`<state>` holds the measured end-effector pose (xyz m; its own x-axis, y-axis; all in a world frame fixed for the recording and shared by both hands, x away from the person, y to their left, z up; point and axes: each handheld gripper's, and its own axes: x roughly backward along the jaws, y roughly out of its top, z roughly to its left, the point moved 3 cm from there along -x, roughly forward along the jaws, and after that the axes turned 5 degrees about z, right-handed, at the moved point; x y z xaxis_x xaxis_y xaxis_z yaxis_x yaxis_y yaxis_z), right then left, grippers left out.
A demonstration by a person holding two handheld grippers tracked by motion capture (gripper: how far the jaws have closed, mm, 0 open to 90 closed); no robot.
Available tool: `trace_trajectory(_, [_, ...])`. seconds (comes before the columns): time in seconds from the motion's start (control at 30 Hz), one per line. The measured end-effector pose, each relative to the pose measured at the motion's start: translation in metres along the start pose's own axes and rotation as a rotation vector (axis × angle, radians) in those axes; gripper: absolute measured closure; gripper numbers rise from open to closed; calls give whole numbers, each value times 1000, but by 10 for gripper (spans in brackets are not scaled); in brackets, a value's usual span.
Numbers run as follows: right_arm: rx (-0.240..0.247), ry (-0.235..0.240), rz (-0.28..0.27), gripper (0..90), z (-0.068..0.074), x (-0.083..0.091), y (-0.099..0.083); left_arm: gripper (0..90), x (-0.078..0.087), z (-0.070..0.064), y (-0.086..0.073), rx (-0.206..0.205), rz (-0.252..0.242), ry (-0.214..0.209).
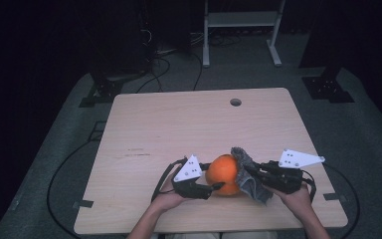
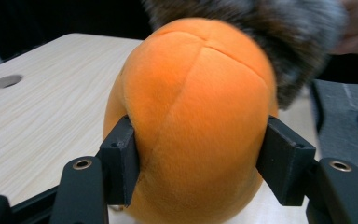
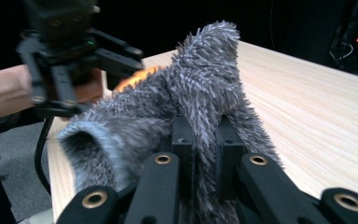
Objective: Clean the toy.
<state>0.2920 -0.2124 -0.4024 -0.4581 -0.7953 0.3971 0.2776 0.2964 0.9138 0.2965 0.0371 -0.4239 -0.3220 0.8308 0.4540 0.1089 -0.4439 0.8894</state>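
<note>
Left tongs [image 2: 198, 163] around orange plush [image 2: 196, 126], right tongs [image 3: 205, 140] pinching grey cloth [image 3: 186, 102]

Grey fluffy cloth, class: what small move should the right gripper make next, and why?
Probably sweep the grey fluffy cloth across the orange plush ball. The right gripper pinches the cloth against the ball's side, while the left gripper clamps the ball steady.

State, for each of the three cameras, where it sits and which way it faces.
High view: above the table, looking forward and down; forearms, left tool, right tool.
Left gripper view: on the left tool, facing the orange plush ball.
Right gripper view: on the right tool, facing the grey fuzzy cloth.
All share ball and cloth.
</note>
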Motion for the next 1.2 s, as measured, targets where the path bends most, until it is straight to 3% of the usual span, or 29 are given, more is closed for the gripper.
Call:
trace_trajectory(0.1, [-29, 1, 25, 812, -6, -4, -9, 348, -3, -3, 0, -25, 43, -2])
trace_trajectory(0.2, [-45, 0, 72, 810, -10, -9, -17, 314, -10, 0, -9, -6, 91, -24])
trace_trajectory(0.3, [-61, -2, 82, 811, -14, -14, -22, 203, -10, 6, -10, 25, 67, -6])
trace_trajectory(0.37, [-58, -11, 86, 811, -15, -15, -22, 154, -9, 10, -11, 42, 24, -2])
trace_trajectory(0.43, [-62, -10, 85, 810, -15, -17, -24, 109, -12, 13, -12, 64, 35, -9])
trace_trajectory(0.5, [-63, -18, 89, 811, -14, -18, -25, 155, -17, 12, -14, 65, 28, -28])
trace_trajectory(0.63, [-55, -41, 78, 812, -13, -15, -22, 313, -15, 10, -13, 66, 16, 35])
trace_trajectory(0.73, [-19, -24, 43, 812, -4, -10, -11, 343, -12, 12, -11, 84, 27, 41])
trace_trajectory(0.8, [11, -9, 35, 811, 3, -10, -5, 346, -12, 11, -8, 101, 21, 19])
trace_trajectory(0.87, [36, -27, 49, 811, 6, -14, -5, 334, -12, 8, -8, 91, 37, -5])
trace_trajectory(0.93, [3, -11, 49, 811, 1, -17, -10, 313, -11, 7, -9, 81, 44, -23])
trace_trajectory(1.0, [0, -12, 52, 811, -1, -19, -13, 262, -10, 9, -11, 80, 41, -59])
trace_trajectory(1.13, [3, -31, 52, 811, -2, -19, -14, 122, -15, 18, -14, 105, 28, -8])
trace_trajectory(1.17, [-1, -31, 50, 811, -3, -19, -14, 97, -18, 18, -15, 117, 33, -14])
trace_trajectory(1.2, [-7, -32, 51, 811, -3, -20, -14, 115, -20, 16, -16, 103, 33, -14])
